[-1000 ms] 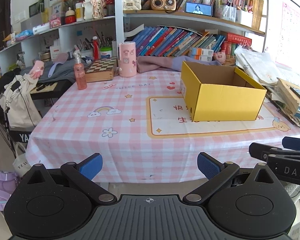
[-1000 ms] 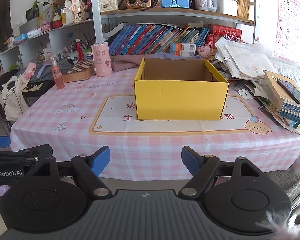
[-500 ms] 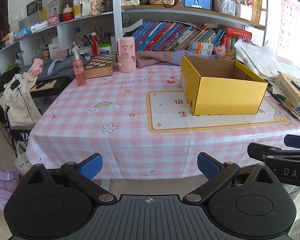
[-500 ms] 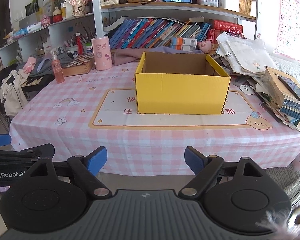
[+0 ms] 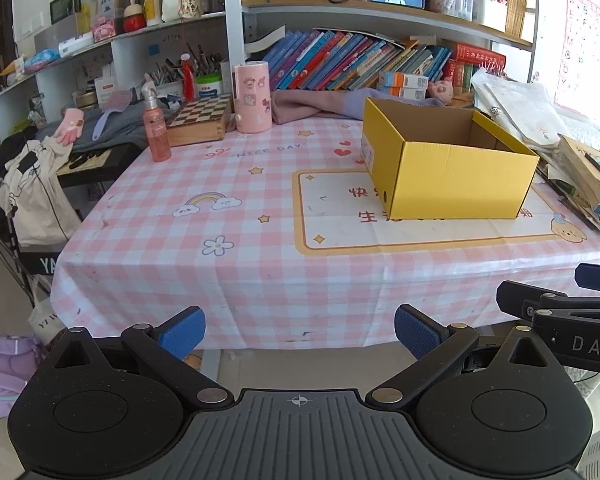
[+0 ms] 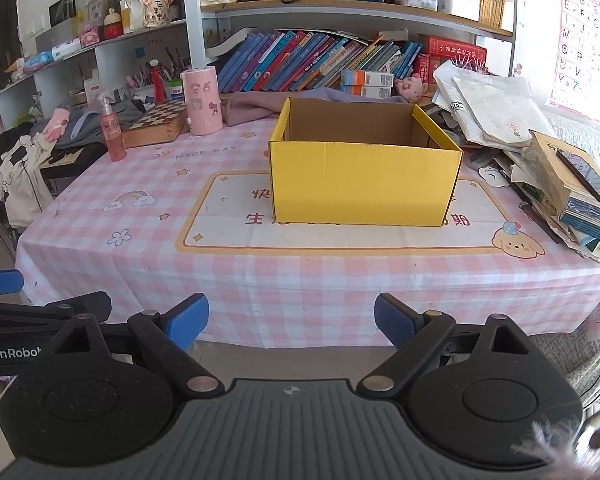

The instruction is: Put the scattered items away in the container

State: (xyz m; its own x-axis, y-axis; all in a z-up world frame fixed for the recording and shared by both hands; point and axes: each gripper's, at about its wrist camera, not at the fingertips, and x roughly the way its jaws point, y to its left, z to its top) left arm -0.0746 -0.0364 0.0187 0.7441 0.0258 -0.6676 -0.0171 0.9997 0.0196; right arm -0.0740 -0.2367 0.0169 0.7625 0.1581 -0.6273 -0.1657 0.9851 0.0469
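Both the left gripper (image 5: pixel 300 332) and right gripper (image 6: pixel 291 320) hover spread and empty off the table (image 6: pixel 300 276) edge. The yellow box (image 6: pixel 364 184) stands open mid-table; best to approach the pink spray bottle (image 5: pixel 156 132) upright, pinching its body squarely.

Home study: bookshelves (image 6: pixel 320 60), gingham-clothed table (image 6: pixel 260 272)

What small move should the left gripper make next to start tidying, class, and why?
Probably reach the left gripper forward and left toward the pink spray bottle. Both grippers are open, empty and short of the table edge, the yellow box looks empty, and the bottle stands unobstructed on that side.
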